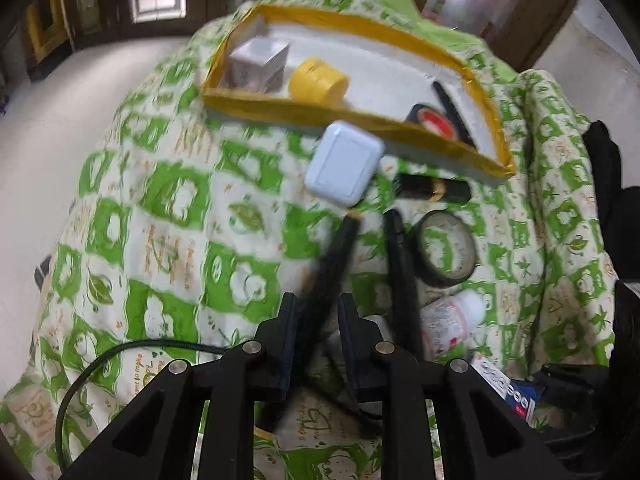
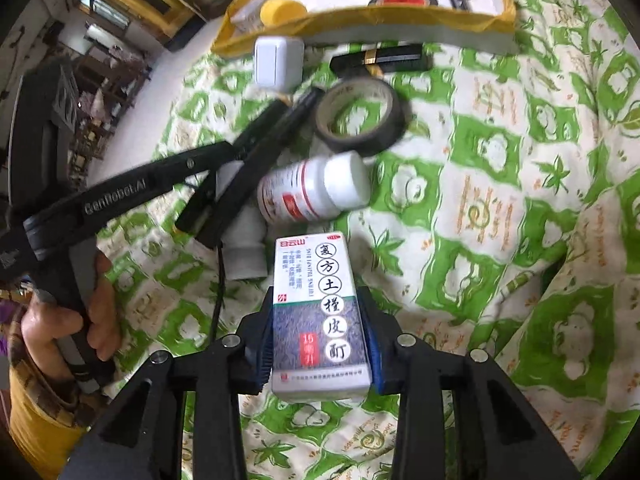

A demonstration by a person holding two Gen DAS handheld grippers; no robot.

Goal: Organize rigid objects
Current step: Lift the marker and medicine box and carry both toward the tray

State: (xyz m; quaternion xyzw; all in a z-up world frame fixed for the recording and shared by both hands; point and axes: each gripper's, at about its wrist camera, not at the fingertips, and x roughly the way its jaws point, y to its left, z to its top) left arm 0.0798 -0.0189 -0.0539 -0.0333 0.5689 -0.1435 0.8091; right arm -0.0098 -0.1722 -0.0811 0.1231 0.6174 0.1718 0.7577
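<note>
- Tray [image 2: 400,26] middle: bare white floor, open from above.
- Before its near wall: white case [image 2: 278,62], black tube [image 2: 382,58], tape roll [image 2: 360,114] crowd the approach.
- Bedspread [image 2: 520,200] rightward: unobstructed.

I see soft, matt printed cloth [image 2: 500,184] under everything, creased near its right edge. The tray [image 1: 304,114] looks like white board edged in glossy yellow tape. The white case [image 1: 343,163] is smooth plastic with a slight sheen; the yellow cap [image 1: 317,80] is plastic too. The carton [image 2: 320,316] in my right gripper [image 2: 318,344] is glossy printed card, pressed between ribbed blue pads [image 2: 374,352] — rubbery-looking. The bottle [image 2: 316,192] is white plastic with a shiny paper label. The tape roll [image 2: 360,116] is dull black. Both grippers are matt black plastic with bright metal pins.
</note>
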